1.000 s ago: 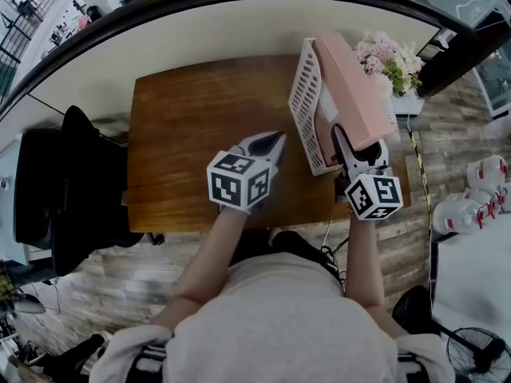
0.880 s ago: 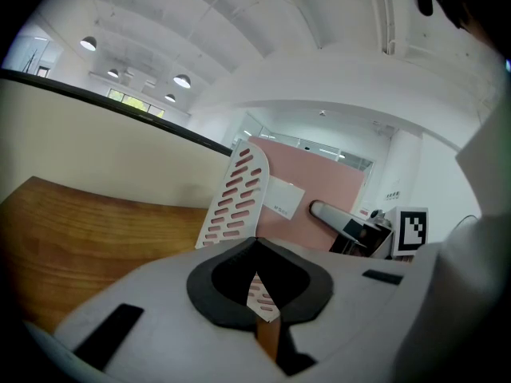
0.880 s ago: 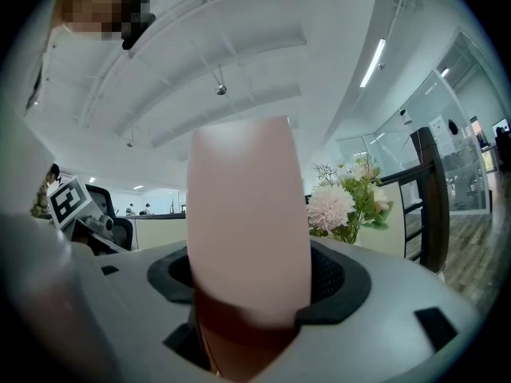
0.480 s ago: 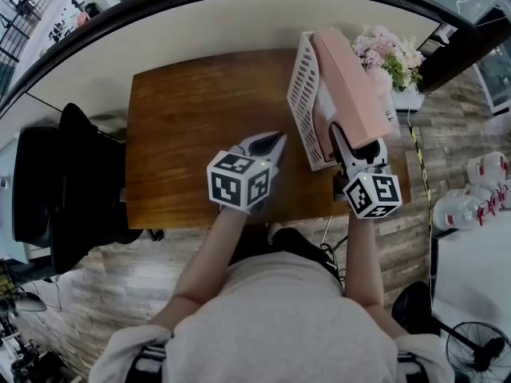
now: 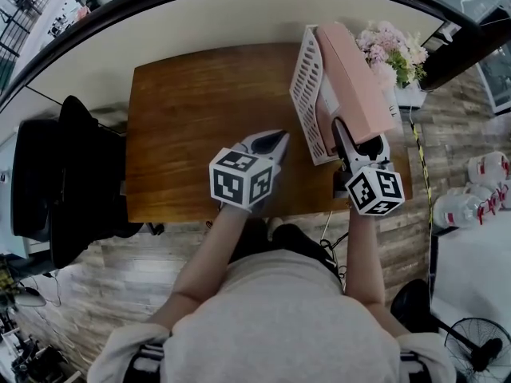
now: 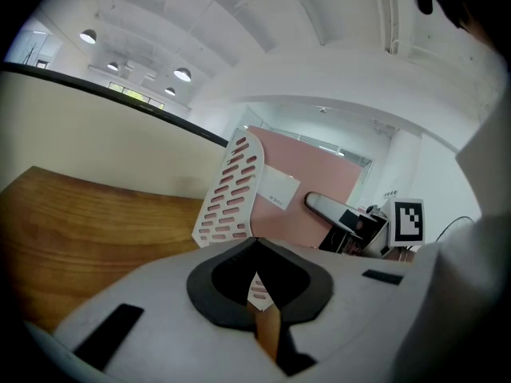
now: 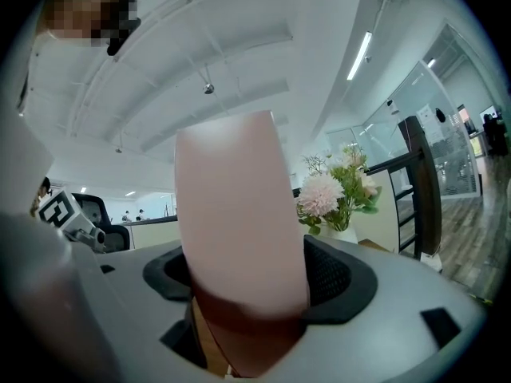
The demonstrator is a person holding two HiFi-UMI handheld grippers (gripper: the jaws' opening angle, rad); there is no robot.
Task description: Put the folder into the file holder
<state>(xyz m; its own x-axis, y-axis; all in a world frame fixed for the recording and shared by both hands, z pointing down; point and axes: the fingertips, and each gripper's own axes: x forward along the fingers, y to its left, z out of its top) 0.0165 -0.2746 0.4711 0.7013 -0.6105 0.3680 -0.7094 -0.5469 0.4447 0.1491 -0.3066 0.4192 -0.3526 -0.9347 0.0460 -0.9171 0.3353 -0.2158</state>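
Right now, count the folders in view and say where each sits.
1. The pink folder stands in the white file holder at the table's right end. Others could be hidden behind it.

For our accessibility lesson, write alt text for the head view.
A pink folder stands in a white file holder on a wooden table; the right gripper, jaws just opening, straddles its near edge. The left gripper hovers nearby.

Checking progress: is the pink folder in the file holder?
In: the pink folder stands on edge inside the white file holder, beside its slotted wall.
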